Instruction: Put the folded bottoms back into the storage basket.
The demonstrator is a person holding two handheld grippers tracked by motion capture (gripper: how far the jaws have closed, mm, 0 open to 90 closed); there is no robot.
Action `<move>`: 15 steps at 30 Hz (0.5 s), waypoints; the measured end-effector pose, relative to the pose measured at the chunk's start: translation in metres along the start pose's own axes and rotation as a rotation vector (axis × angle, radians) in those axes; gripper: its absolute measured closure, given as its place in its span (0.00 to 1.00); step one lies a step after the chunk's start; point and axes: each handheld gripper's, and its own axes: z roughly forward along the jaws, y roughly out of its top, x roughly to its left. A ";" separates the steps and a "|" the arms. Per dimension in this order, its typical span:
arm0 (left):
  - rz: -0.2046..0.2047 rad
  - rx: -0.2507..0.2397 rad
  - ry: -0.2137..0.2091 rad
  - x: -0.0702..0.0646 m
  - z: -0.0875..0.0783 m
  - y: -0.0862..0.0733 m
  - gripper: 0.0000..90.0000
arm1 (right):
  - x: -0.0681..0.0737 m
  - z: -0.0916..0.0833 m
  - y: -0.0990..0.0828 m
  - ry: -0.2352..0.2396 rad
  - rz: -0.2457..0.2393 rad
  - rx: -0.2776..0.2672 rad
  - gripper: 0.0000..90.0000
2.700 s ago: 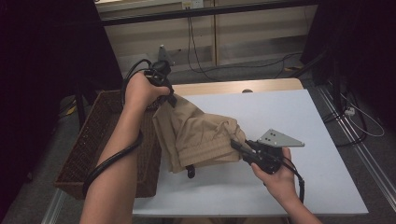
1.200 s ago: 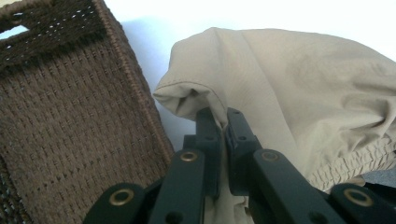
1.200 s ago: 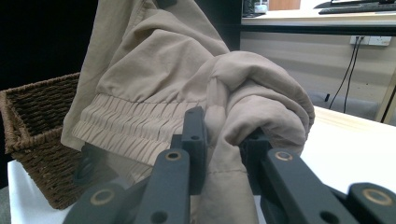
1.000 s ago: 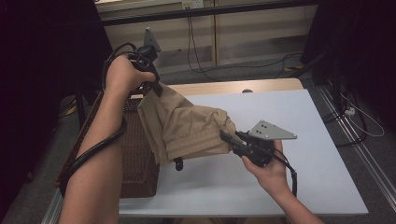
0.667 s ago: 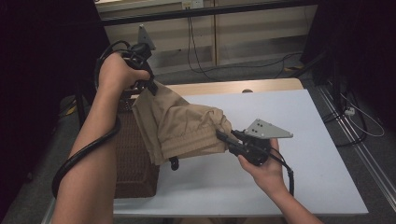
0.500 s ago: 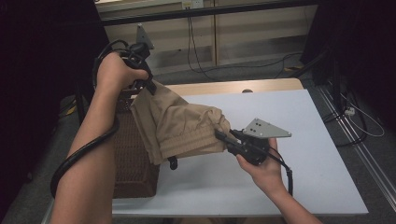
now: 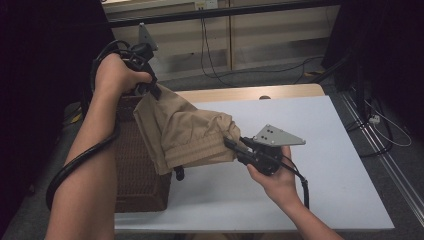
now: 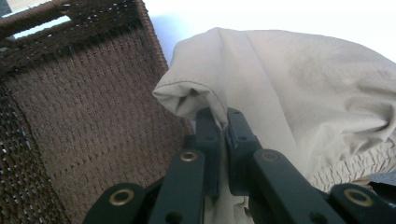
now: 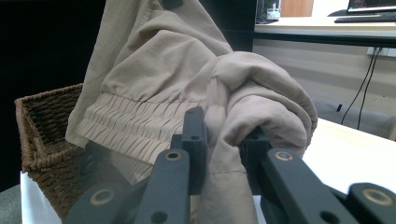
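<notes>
A person holds a tan garment (image 7: 187, 132) in the air between two grippers, above the left part of a white table (image 7: 325, 175). The left gripper (image 7: 152, 90), raised high over a brown wicker basket (image 7: 137, 175), has its jaws pressed together on a fold of the cloth, as the left gripper view shows, with the garment (image 8: 303, 93) spilling away to the right and the basket's (image 8: 84, 116) woven wall just behind. The right gripper (image 7: 231, 144), lower and out over the table, pinches a bunched fold near the elastic waistband; in the right gripper view the garment (image 9: 187, 70) is gathered thickly between the jaws, and the basket (image 9: 42, 126) stands behind at left. The cloth hangs slack between the two grips, sloping down from the left hand (image 7: 117, 75) to the right hand (image 7: 275, 180), its lower edge over the basket's rim and clear of the tabletop.
</notes>
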 end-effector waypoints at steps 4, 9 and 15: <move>-0.010 -0.002 0.004 0.005 -0.004 -0.002 0.96 | 0.003 0.003 0.002 0.008 -0.003 -0.002 0.86; -0.012 0.001 0.011 0.010 -0.007 -0.004 0.96 | 0.005 0.008 0.004 0.017 -0.004 -0.001 0.86; -0.013 0.016 0.019 0.015 -0.010 -0.005 0.96 | 0.009 0.012 0.005 0.023 -0.006 -0.004 0.86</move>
